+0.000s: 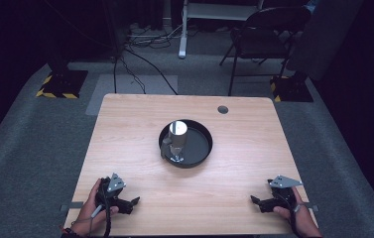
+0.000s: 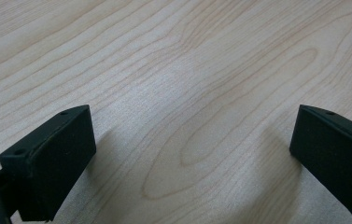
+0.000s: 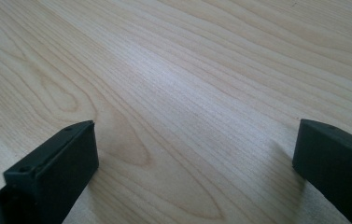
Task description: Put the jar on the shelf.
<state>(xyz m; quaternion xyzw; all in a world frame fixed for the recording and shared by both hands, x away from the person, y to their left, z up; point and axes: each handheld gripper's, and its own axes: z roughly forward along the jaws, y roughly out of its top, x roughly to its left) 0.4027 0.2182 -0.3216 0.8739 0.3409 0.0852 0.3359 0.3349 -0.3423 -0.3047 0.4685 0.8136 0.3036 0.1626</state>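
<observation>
The shiny upright metal cup point(image 1: 178, 133) stands in the round black shallow tray point(image 1: 203, 148) at the middle of the pale wooden bench point(image 1: 135, 129); from the tray, both grippers rest toward the near edge; the left gripper point(image 1: 134, 202) lies slightly nearer than the right gripper point(image 1: 254, 200); both have their fingers spread wide, holding nothing.

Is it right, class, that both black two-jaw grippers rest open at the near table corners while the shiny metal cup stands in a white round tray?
Not quite: the round tray is black, not white, as the high view shows. The shiny metal cup does stand in it, and the left gripper and right gripper rest open.
</observation>
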